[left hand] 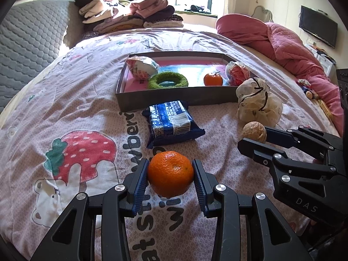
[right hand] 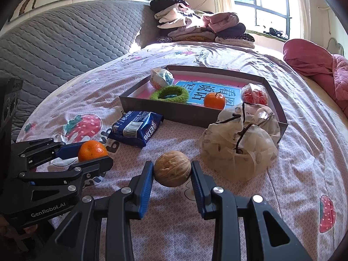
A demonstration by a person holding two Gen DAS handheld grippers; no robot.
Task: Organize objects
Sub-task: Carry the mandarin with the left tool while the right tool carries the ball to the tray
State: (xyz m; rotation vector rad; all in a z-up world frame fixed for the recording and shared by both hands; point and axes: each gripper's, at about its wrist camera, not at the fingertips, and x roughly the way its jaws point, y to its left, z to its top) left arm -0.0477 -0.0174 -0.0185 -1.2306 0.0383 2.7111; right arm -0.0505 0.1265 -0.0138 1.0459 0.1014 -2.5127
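My left gripper is shut on an orange mandarin, just above the bedsheet; it also shows in the right wrist view. My right gripper is shut on a walnut, seen in the left wrist view too. A shallow grey box lies ahead, holding a second mandarin, a green fuzzy ring, a white wrapped ball and a red wrapped ball. A blue snack pack lies in front of the box.
A sheer drawstring pouch sits right of the walnut, against the box's near corner. Folded clothes are stacked at the bed's far end. A pink quilt lies at the right. A grey padded headboard stands at the left.
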